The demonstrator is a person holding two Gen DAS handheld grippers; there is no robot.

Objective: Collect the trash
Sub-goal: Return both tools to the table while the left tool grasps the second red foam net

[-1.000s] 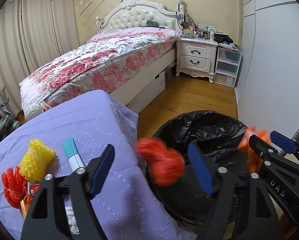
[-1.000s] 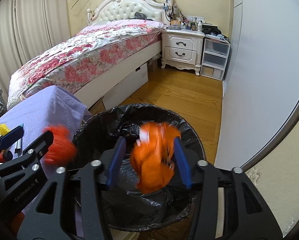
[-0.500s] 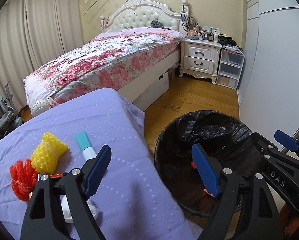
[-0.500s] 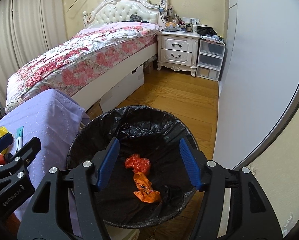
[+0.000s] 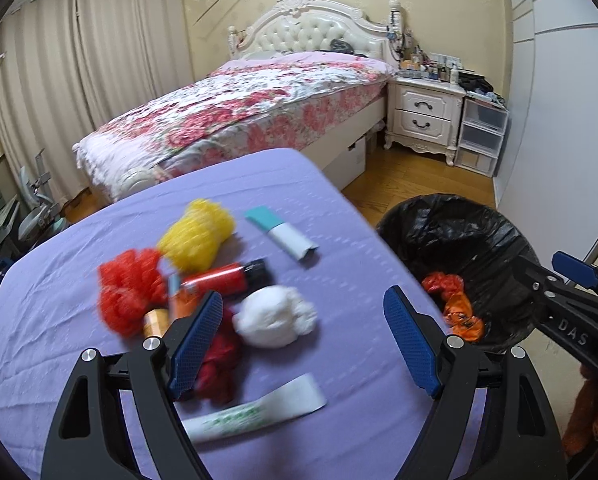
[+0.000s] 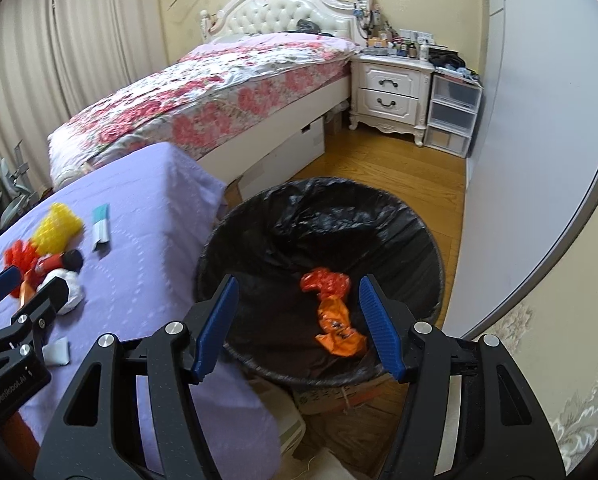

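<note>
My left gripper [image 5: 303, 340] is open and empty above the purple-covered table [image 5: 79, 248], just right of a pile of trash: a white wad [image 5: 275, 316], red mesh [image 5: 129, 284], yellow mesh [image 5: 197, 234], a red tube [image 5: 219, 278], a teal-and-white wrapper [image 5: 281, 232] and a white tube [image 5: 255, 408]. My right gripper [image 6: 299, 320] is open and empty over the black-lined bin [image 6: 419, 236]. A red wad [image 6: 325, 282] and an orange wrapper [image 6: 337, 326] lie inside the bin.
A bed with a floral cover [image 5: 239, 112] stands behind the table. A white nightstand [image 5: 423, 116] and plastic drawers [image 5: 481, 136] are at the back right. A grey wardrobe wall [image 6: 539, 140] runs along the right. Wood floor [image 6: 379, 168] surrounds the bin.
Both grippers let go of their orange-red trash, which fell into the bin. My left gripper has swung left from the bin to above the table's pile. The right gripper stays over the bin.
</note>
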